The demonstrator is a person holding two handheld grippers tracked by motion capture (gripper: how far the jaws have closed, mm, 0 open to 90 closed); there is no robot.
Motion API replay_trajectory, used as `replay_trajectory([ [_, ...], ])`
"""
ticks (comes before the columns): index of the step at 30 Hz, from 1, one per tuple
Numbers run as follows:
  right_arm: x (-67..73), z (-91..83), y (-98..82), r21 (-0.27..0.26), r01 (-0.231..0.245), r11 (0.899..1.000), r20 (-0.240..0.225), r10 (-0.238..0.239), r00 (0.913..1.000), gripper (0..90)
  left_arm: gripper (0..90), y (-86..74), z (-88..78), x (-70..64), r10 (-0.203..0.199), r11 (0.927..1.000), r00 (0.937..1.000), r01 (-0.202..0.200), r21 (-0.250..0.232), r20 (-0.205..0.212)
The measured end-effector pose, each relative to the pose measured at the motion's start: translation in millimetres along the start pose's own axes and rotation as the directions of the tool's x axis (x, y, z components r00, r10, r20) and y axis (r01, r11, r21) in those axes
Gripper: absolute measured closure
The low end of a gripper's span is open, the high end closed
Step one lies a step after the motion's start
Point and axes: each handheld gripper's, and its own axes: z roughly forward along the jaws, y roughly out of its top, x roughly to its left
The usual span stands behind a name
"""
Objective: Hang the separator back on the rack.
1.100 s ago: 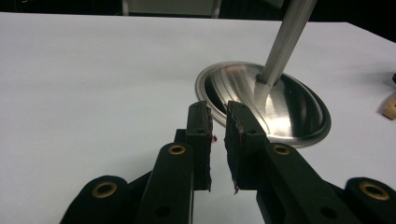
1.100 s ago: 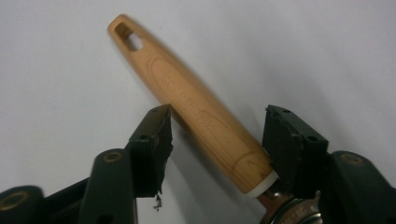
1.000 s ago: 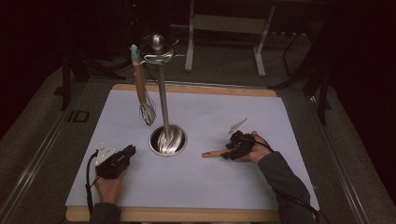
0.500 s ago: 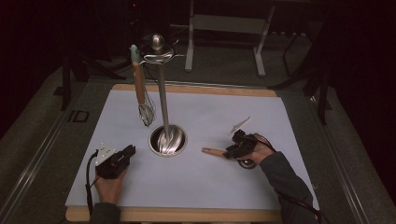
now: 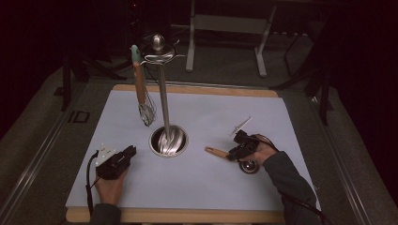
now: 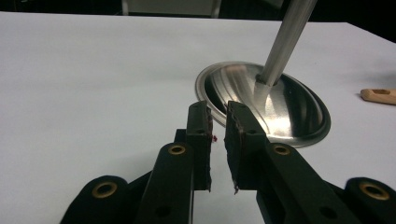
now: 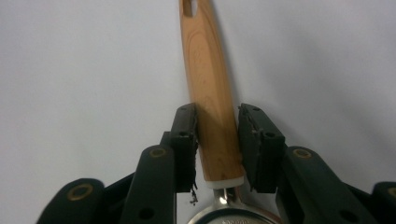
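The wooden-handled utensil (image 5: 220, 153) lies flat on the white mat (image 5: 281, 122), right of centre. Its long axis runs roughly left to right across the table: the wooden handle end, with a hanging hole, points left toward the stand's base, and its round metal head (image 5: 248, 166) lies at the right, near end, just under the person's right hand. In the right gripper view the handle (image 7: 210, 93) runs straight away from the camera, the metal collar and rim of the head nearest the lens.

The right gripper (image 5: 237, 152) sits over the handle near where the wood meets the metal. Its jaws have just been closing, and now they bracket the handle with the wood between them, the pads pressing on either side, so it grips the utensil.

The left gripper (image 5: 123, 157) rests on the mat at the near left, well apart from the utensil. Its jaws stand nearly together with a narrow gap and nothing in it, pointing toward the round base (image 6: 280, 107) of the metal stand (image 5: 163, 108).

Counted: one stand with one upright pole, one whisk (image 5: 142, 93) with a wooden handle hanging from its top, one utensil on the mat, two grippers.
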Motion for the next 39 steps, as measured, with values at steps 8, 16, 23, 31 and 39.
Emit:
replay_trajectory([
  [8, -0.1, -1.8, -3.1, 0.028, -0.051, 0.998, 0.028, 0.051, 0.9983, 68.0, 79.9, 0.0, 0.0, -0.2, 0.001, 1.0000, 1.0000, -0.001, -0.002, -0.002],
  [16, -8.0, -8.0, -4.8, 0.043, -0.121, 0.992, 0.044, 0.119, 0.9919, 69.9, 79.9, 0.0, 0.0, -0.1, 0.000, 1.0000, 1.0000, 0.000, -0.001, -0.001],
  [23, -6.6, -5.6, -0.2, 0.177, -0.085, 0.980, 0.030, 0.081, 0.9962, 67.3, 79.8, 0.0, -0.1, 0.0, 0.001, 1.0000, 1.0000, -0.001, 0.000, 0.000],
  [31, -7.5, -3.4, 3.0, 0.248, -0.076, 0.966, 0.020, 0.074, 0.9971, 68.2, 79.7, 0.0, -0.1, -0.1, 0.000, 1.0000, 1.0000, 0.000, -0.001, 0.000],
  [39, -5.8, -4.0, 1.5, 0.242, -0.082, 0.967, 0.025, 0.078, 0.9966, 69.3, 79.7, -0.1, 0.0, -0.1, 0.002, 1.0000, 1.0000, -0.002, -0.001, 0.000],
])
